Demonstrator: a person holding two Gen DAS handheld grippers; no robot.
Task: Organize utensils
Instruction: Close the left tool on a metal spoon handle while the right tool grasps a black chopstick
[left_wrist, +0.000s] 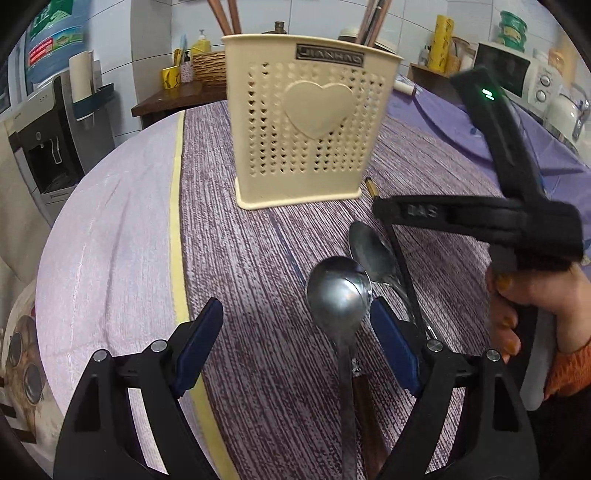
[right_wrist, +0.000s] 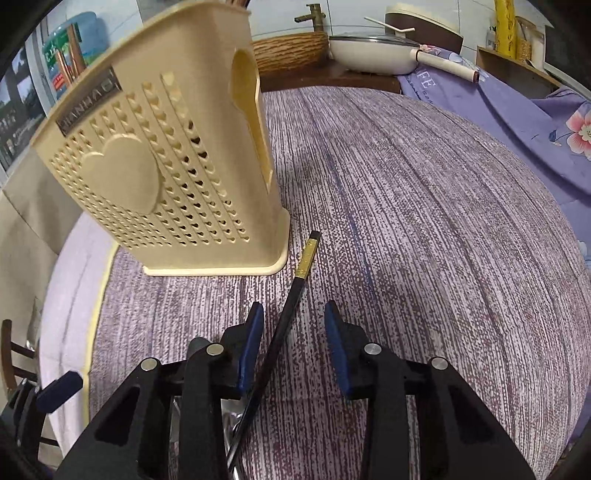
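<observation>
**Both claws low over the utensils**

Left claw (left_wrist: 295, 325) is spread wide, a spoon (left_wrist: 338, 291) lying between its pads, beside the right one. Right claw (right_wrist: 293, 325) is released, straddling 1 black chopstick (right_wrist: 284, 317). Ahead of both stands the cream holder (left_wrist: 306, 122)

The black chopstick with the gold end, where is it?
In the right wrist view the black chopstick lies on the purple cloth between the right gripper's open blue pads, its gold end beside the cream holder's bottom corner.

Two close wrist views — seemingly downward — sharing holder (left_wrist: 310, 122)
</observation>
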